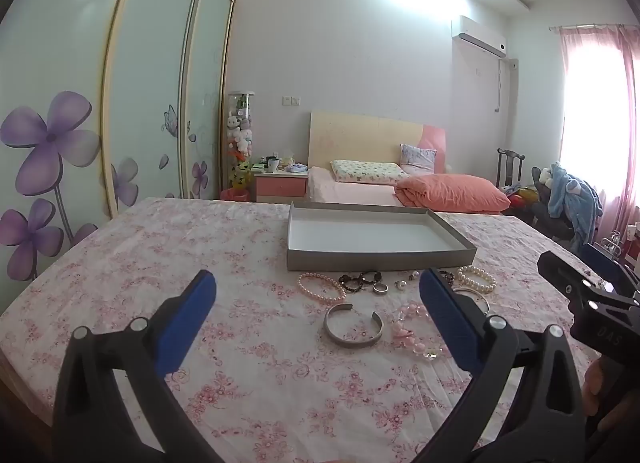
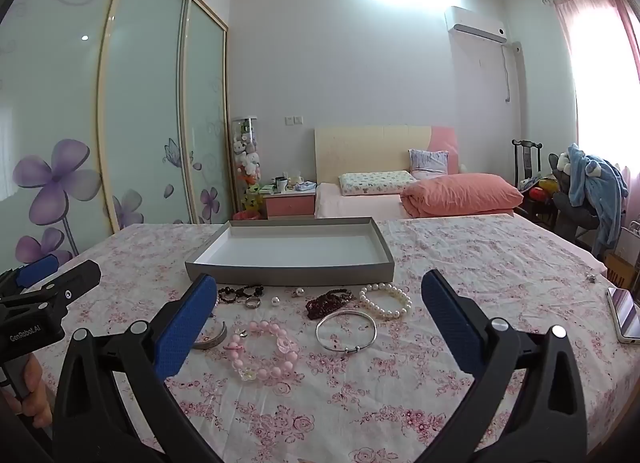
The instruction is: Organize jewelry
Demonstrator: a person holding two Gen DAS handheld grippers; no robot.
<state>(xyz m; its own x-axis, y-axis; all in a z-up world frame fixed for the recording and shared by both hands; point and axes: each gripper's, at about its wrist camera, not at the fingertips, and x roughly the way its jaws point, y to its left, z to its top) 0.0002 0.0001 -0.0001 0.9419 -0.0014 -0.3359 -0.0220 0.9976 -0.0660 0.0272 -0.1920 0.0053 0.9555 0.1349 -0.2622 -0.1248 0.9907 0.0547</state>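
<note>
A shallow grey tray (image 1: 376,257) (image 2: 288,275) with a white inside stands on the floral tablecloth. In front of it lies jewelry: a silver cuff (image 1: 353,339) (image 2: 214,337), a pink pearl bracelet (image 1: 320,289), a white pearl bracelet (image 1: 476,279) (image 2: 385,300), a thin silver bangle (image 2: 346,330), a pink bead bracelet (image 2: 262,351) (image 1: 412,333), dark bead bracelets (image 2: 329,301) (image 1: 359,281), and a ring (image 2: 253,302) (image 1: 380,288). My left gripper (image 1: 316,287) is open above the jewelry. My right gripper (image 2: 320,291) is open above it too. Both are empty.
A phone (image 2: 624,315) lies near the table's right edge, with a small metal item (image 2: 591,277) behind it. Beyond the table are a bed (image 1: 400,183), a nightstand (image 1: 280,183), a chair with clothes (image 1: 568,199) and sliding wardrobe doors (image 1: 152,83).
</note>
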